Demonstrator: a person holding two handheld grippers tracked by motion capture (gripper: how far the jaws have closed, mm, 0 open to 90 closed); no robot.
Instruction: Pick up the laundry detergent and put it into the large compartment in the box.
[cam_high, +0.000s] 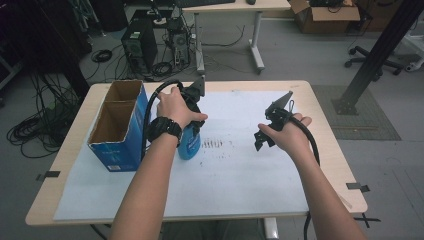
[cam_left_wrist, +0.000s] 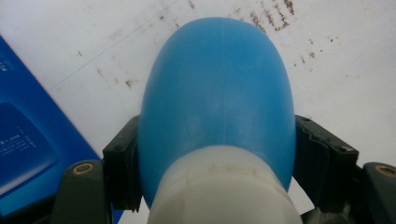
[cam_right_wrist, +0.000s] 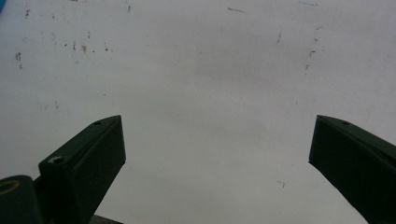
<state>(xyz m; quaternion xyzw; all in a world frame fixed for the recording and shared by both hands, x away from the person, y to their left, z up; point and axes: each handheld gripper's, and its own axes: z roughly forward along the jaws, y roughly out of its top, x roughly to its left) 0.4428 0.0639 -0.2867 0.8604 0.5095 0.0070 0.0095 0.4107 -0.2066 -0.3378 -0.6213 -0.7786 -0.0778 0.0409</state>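
Left gripper (cam_left_wrist: 217, 163) clamped on a rounded blue plastic bottle with a whitish neck (cam_left_wrist: 217, 107); right gripper (cam_right_wrist: 217, 154) empty, jaws wide apart.

In the high view the bottle (cam_high: 190, 142) stands on the white paper sheet (cam_high: 235, 175) covering the pale wooden table (cam_high: 327, 150), just beside the open blue cardboard box (cam_high: 120, 125) (two brown compartments inside). Both black pads press the bottle's sides. The right gripper (cam_high: 265, 135) hangs over bare, speckled paper, well apart from the bottle.
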